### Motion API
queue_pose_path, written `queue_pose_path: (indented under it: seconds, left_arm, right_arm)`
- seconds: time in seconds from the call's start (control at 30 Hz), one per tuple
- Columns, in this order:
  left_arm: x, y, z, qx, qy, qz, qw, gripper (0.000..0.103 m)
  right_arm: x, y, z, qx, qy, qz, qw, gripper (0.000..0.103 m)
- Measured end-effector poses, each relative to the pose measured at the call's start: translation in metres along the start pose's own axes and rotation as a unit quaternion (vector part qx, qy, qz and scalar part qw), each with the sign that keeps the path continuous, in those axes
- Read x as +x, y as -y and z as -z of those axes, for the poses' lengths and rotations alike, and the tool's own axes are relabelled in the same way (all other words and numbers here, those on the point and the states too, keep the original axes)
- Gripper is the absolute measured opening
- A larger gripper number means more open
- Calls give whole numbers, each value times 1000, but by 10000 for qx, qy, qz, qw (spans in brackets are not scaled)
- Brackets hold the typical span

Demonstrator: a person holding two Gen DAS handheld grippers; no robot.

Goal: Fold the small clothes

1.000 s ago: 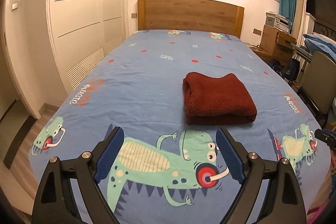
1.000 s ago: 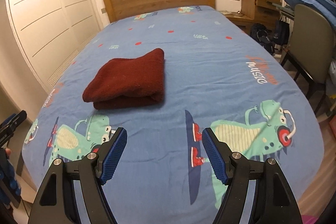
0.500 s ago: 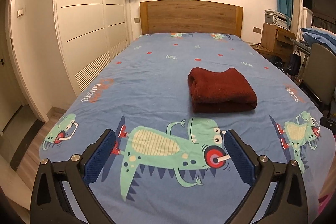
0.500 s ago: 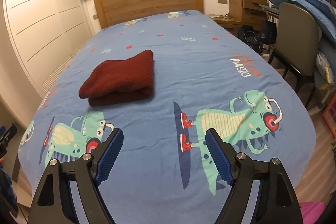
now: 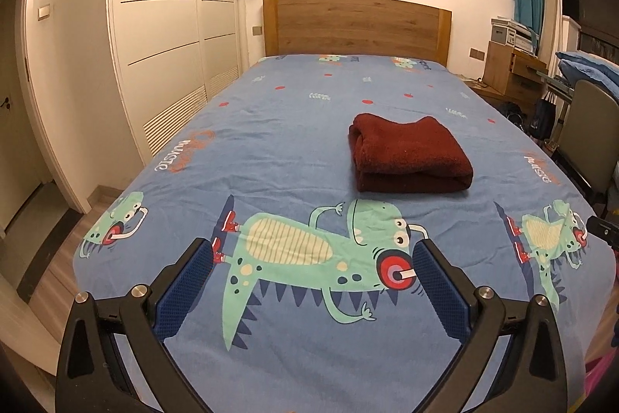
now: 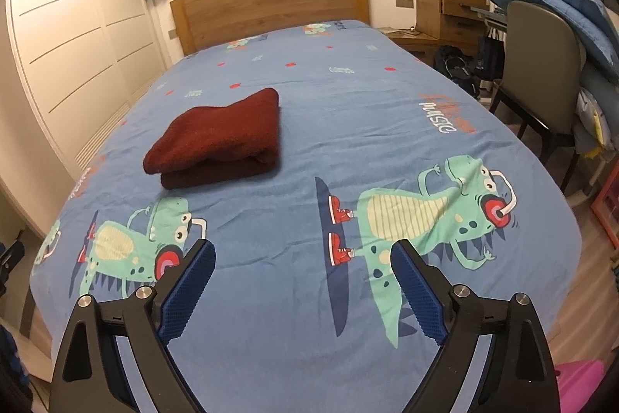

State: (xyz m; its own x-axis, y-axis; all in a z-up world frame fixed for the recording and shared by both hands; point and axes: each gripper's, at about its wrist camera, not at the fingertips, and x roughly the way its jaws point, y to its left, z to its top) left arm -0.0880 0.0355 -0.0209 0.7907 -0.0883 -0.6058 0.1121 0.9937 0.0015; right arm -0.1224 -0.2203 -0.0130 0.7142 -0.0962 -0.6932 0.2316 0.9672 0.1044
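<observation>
A dark red garment (image 5: pixel 408 153) lies folded into a thick rectangle on the blue dinosaur-print bed sheet (image 5: pixel 294 142). It also shows in the right wrist view (image 6: pixel 218 140), left of centre. My left gripper (image 5: pixel 311 250) is open and empty, held above the foot of the bed, well short of the garment. My right gripper (image 6: pixel 301 250) is open and empty too, over the sheet (image 6: pixel 387 111), to the right of the garment and nearer the foot.
A wooden headboard (image 5: pixel 356 24) stands at the far end. White wardrobe doors (image 5: pixel 170 37) run along the left. A chair (image 6: pixel 541 64) with blue bedding piled on it and a wooden desk (image 6: pixel 445 10) stand to the right of the bed.
Both grippers have drawn back and up from the bed, so the folded garment looks smaller and farther away. Both stay open. The garment has not moved.
</observation>
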Motion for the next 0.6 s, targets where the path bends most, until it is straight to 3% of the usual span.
queue_pose_path:
  seconds: [0.6]
  left_arm:
    - [3,5,5,1,-25,50,10000,102]
  right_arm:
    - [13,4,15,74,-24,-38,10000,94]
